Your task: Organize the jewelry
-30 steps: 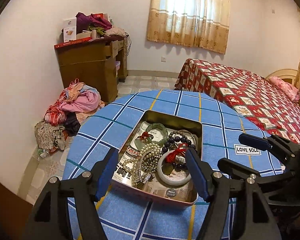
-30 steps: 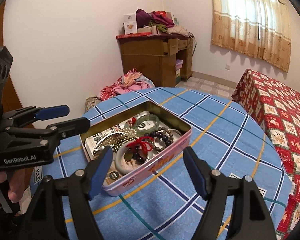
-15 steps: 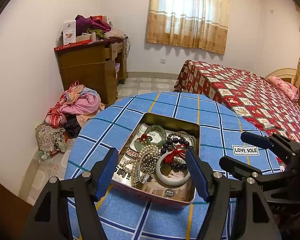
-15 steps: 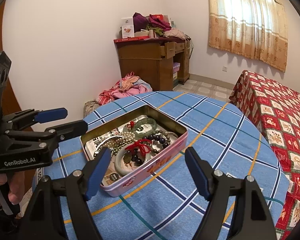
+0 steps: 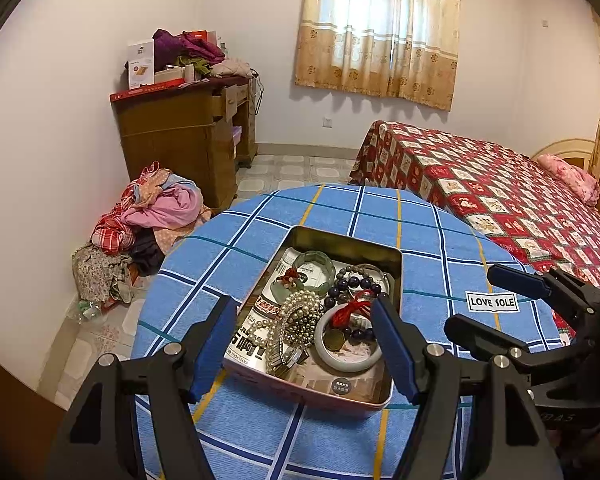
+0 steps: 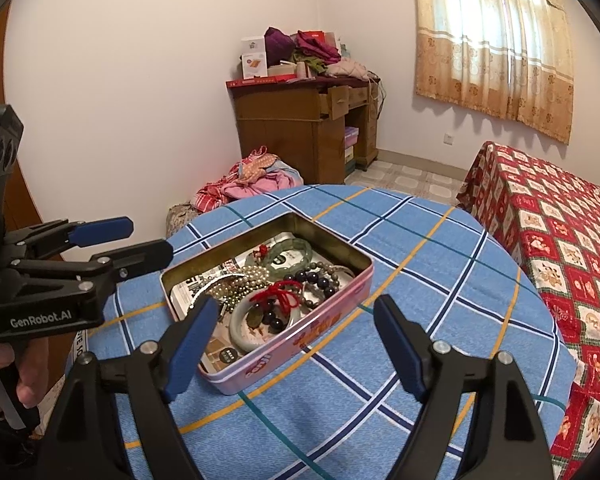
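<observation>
Glossy metal tin, woven cloth tablecloth

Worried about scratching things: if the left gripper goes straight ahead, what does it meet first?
Probably the pearl strands heaped inside the tin, between the open left gripper fingers; depth is unclear.

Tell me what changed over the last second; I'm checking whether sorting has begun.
Only the right gripper: its jaws are opening wider, with nothing between them. The left gripper stays open and empty, and the tin and its jewelry lie untouched on the table.
</observation>
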`<state>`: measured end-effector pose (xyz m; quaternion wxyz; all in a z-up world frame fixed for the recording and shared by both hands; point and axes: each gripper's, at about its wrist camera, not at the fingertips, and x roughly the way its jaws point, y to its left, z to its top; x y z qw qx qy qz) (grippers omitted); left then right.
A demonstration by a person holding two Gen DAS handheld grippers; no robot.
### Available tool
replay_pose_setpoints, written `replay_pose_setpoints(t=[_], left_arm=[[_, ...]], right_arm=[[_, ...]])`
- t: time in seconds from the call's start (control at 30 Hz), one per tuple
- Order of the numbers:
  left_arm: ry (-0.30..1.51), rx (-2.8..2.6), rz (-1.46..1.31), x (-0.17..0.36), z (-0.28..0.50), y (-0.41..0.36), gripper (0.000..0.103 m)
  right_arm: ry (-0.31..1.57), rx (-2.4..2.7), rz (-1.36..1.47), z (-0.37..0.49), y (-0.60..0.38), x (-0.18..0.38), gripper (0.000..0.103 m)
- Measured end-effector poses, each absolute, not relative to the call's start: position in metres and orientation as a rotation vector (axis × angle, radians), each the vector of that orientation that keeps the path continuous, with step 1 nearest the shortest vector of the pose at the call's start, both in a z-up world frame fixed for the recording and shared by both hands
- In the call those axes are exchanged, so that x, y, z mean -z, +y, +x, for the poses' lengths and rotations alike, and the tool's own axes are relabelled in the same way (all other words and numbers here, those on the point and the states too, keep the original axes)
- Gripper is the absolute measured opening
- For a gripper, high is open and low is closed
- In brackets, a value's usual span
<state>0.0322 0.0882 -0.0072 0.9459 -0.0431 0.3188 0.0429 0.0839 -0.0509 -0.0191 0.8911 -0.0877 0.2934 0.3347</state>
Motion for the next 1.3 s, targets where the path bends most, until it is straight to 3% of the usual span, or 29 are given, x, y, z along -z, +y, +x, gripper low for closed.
replay_pose_setpoints(t=[0.97, 1.13, 1.3], left_arm=[[0.663, -0.099, -0.067, 0.0114, 0.0334, 0.0854, 0.070], [0.656, -0.116, -0.059, 0.0111, 0.0328, 0.0857, 0.078], [0.646, -0.124, -0.052, 0.0117, 0.0319, 0.0857, 0.079]], right_arm=[[0.600, -0.683, -0.163, 0.0809, -0.0556, 0.0188, 0.087], [0.604, -0.681, -0.162, 0.0817, -0.0559, 0.0207, 0.087], [0.605, -0.682, -0.162, 0.0816, -0.0558, 0.0215, 0.088]])
